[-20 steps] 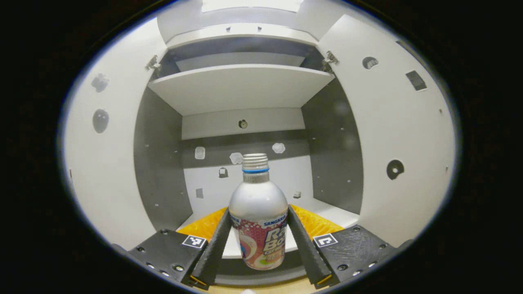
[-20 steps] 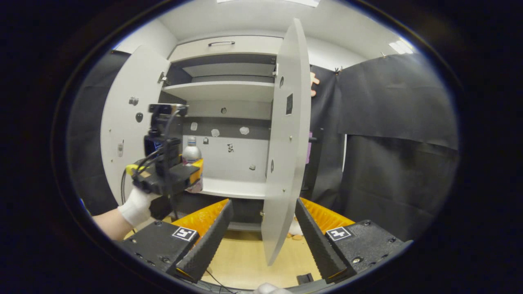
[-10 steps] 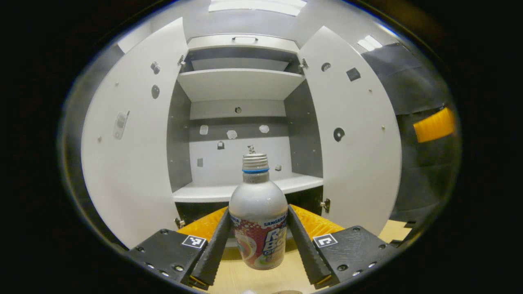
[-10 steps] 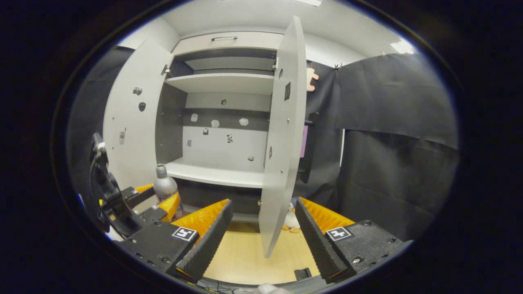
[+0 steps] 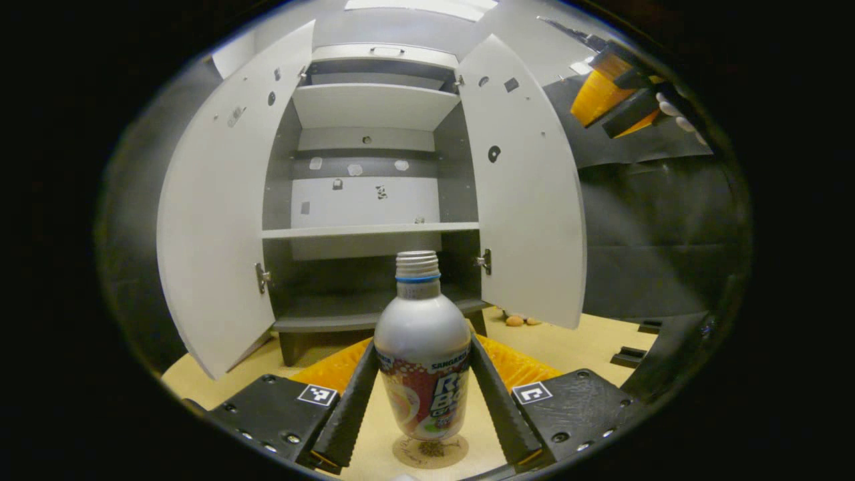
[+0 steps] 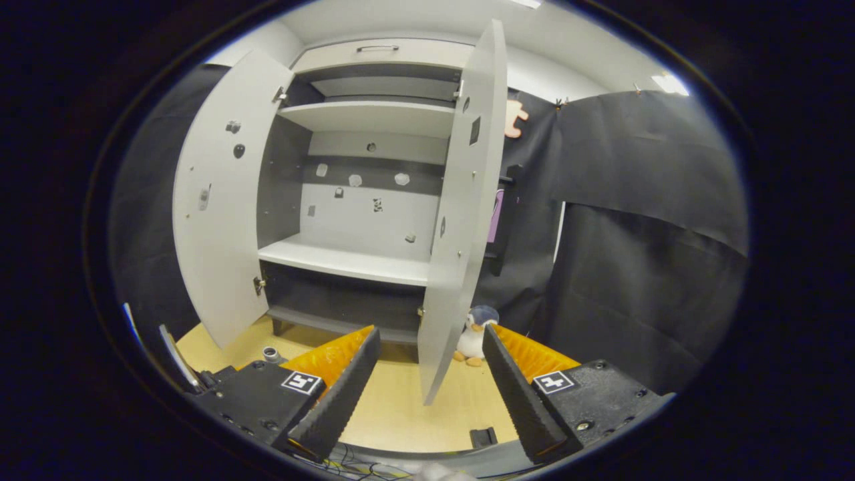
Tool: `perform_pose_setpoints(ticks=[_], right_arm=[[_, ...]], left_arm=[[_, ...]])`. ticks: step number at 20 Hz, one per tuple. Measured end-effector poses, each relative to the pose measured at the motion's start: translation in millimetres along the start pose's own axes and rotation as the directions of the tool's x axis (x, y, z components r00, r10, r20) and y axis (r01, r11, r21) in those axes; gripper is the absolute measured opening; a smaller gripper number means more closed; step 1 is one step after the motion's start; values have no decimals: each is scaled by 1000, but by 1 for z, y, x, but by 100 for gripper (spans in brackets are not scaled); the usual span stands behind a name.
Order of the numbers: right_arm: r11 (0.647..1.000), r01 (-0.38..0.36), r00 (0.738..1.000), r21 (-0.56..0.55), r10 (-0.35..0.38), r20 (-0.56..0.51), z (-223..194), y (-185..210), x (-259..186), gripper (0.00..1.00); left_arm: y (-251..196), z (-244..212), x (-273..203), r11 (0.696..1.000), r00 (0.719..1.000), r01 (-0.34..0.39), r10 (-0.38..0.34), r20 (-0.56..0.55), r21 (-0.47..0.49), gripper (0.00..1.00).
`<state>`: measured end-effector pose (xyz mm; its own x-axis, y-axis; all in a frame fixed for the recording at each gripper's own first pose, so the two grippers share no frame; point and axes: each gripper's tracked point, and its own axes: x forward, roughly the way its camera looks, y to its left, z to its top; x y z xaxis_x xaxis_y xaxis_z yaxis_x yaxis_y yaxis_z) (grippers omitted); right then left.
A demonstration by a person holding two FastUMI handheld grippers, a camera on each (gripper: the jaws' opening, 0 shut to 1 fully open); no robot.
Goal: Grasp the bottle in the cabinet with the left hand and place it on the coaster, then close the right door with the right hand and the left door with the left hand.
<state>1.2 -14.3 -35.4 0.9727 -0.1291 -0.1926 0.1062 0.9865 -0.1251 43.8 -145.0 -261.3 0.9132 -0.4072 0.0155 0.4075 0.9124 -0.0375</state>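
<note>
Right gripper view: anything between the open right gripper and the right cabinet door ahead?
Nothing. The right gripper sits open with only bare wooden floor before the right door edge.

The right tool (image 6: 427,374), its fingers spread apart and holding nothing, faces the tall white wooden cabinet (image 6: 354,260) whose right door (image 6: 464,220) stands open edge-on above a small plush penguin (image 6: 475,334) on the light wooden floor (image 6: 401,407).
</note>
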Motion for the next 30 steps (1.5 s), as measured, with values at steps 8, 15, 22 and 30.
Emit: perform_pose_setpoints(ticks=[8, 15, 22, 30], right_arm=[[997, -43, 999, -70, 43, -5, 2, 14, -11, 100], [996, -50, 999, -80, 49, -22, -6, 13, -18, 100], [997, -31, 999, -64, 30, -25, -10, 9, -20, 100], [1000, -2, 999, 22, 2, 40, 3, 1, -24, 99]], left_arm=[[8, -51, -5, 1000, 999, -26, 26, -20, -12, 80], [7, -70, -8, 1000, 999, -23, 22, -41, -10, 84], [10, -27, 2, 1000, 1000, -22, 22, 3, -21, 98], [28, 124, 13, 998, 988, -35, 27, 152, 52, 98]])
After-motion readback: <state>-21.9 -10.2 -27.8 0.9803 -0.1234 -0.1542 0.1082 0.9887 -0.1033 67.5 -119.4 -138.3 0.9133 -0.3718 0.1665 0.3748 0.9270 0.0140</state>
